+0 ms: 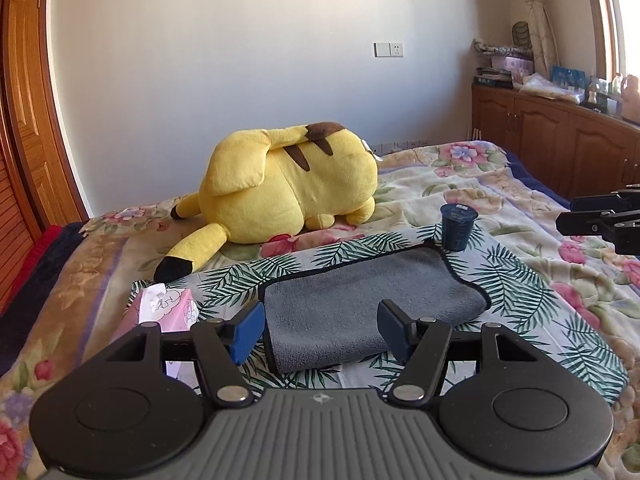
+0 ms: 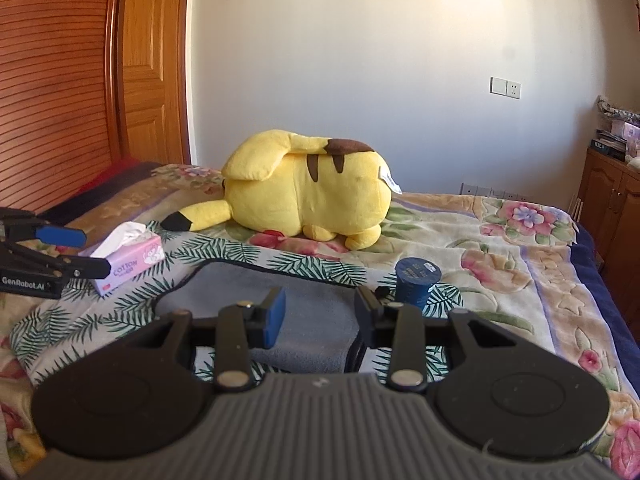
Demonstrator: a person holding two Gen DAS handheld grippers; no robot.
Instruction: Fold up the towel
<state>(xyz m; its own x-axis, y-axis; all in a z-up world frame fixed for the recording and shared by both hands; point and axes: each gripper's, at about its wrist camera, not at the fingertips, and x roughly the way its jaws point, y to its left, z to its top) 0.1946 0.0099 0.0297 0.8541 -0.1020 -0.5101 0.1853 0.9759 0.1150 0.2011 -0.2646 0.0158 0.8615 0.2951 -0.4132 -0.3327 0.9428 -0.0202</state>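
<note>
1. Left claw (image 1: 320, 330): jaws standing partly apart, blue pads facing each other, nothing between them; it hangs above the near edge of the towel, tilted downward.
2. Right claw (image 2: 320, 318): jaws likewise partly apart and empty, hanging over the towel's near right portion.
3. Towel (image 1: 372, 296): grey, dark-trimmed, already doubled over once by the look of its rounded near fold; it lies directly ahead of and below both claws, on a palm-leaf cloth (image 1: 520, 280) spread over the bed (image 1: 460, 188). Its long axis runs left to right across both views, the far edge tilting toward the cup.
4. Nearness: each claw sits over its own end of the towel; neither touches it. Judged, a further fold would need both claws lowered to the short ends.
5. Blue cup (image 1: 457, 227): upright, just beside the far right corner of the towel.
6. Tissue box (image 2: 130, 262): left of the towel, apart from it.
7. Yellow plush toy (image 1: 288, 188): beyond, well apart.
</note>
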